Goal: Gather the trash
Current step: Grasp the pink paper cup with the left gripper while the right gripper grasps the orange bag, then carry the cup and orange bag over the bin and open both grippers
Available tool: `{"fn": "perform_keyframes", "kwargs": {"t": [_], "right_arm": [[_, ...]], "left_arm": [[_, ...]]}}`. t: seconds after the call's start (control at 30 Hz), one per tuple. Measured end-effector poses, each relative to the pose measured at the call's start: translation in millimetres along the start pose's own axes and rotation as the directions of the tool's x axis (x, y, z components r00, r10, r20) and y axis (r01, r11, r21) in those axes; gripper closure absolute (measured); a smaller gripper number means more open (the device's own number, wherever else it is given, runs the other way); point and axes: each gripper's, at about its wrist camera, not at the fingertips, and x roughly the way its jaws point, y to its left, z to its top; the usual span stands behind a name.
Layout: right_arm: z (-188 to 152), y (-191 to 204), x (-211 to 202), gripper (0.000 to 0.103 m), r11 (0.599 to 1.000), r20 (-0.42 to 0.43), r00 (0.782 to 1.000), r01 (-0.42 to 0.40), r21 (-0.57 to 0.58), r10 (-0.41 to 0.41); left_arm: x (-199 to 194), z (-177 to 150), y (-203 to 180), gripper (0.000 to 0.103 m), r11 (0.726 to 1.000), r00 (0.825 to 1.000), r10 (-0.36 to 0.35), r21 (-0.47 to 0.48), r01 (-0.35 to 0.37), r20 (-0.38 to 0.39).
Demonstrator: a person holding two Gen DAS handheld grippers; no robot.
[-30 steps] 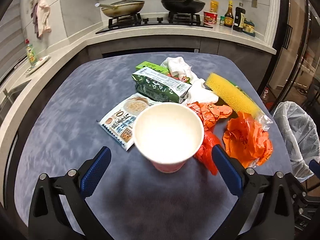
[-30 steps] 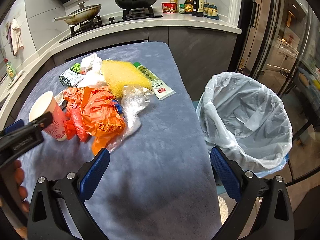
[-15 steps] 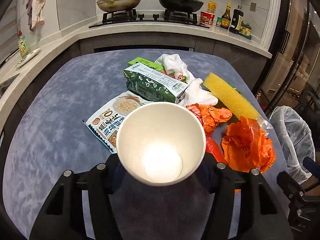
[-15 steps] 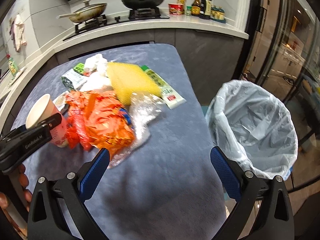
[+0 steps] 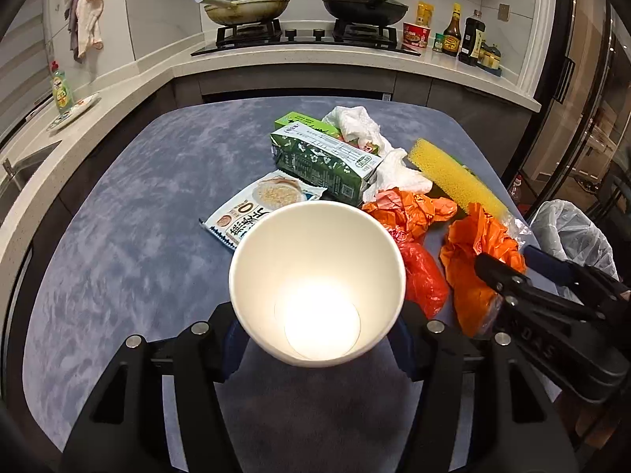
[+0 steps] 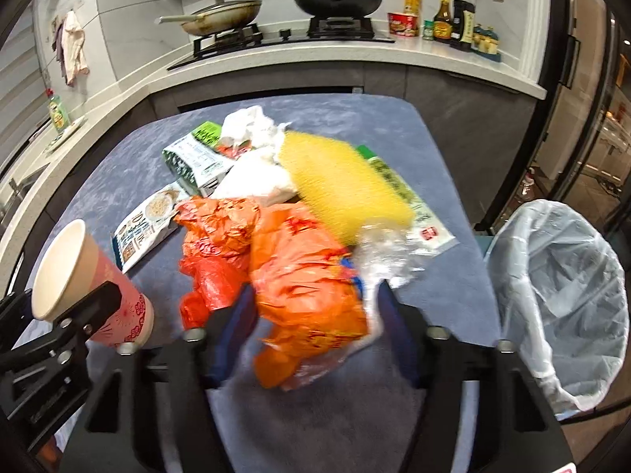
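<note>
Trash pile sits dead ahead of both tools on the blue table: paper cup clamped between the left gripper fingers, upright, mouth facing the camera, base hidden so lift-off can't be told. Right gripper has closed in on the orange plastic bag, bag bunched between its fingers; frame blurred, grip looks likely but not certain. Lined trash bin is off the table, to the right of the right tool, so the right hand is nearer. A second ago both tools were wide open, with the cup merely standing between the left fingers.
</note>
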Motion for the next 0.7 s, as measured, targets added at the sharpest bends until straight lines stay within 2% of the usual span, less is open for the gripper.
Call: {"fn": "perform_keyframes", "kwargs": {"t": [0.07, 0.13, 0.4, 0.57, 0.7], "right_arm": [[-1, 3, -3, 0.059, 1.0, 0.007, 1.0, -0.019, -0.007, 0.019], [-2, 5, -11, 0.062, 0.999, 0.021, 0.999, -0.046, -0.014, 0.046], [-7, -12, -71, 0.062, 0.992, 0.108, 0.987, -0.122, 0.017, 0.119], [-12, -43, -103, 0.062, 0.994, 0.156, 0.985, -0.089, 0.063, 0.078], [-21, -83, -119, 0.062, 0.991, 0.174, 0.985, -0.026, 0.135, 0.002]], "left_arm": [[-3, -2, 1, 0.046, 1.0, 1.0, 0.004, -0.001, -0.004, -0.001], [-6, -4, 0, 0.046, 1.0, 1.0, 0.006, 0.002, -0.006, 0.001], [-29, -7, -14, 0.046, 1.0, 1.0, -0.018, 0.018, 0.018, 0.016], [-47, -6, -39, 0.046, 0.994, 0.995, -0.096, 0.05, 0.095, 0.027], [-57, -3, -67, 0.046, 0.983, 0.986, -0.164, 0.09, 0.161, 0.029]]}}
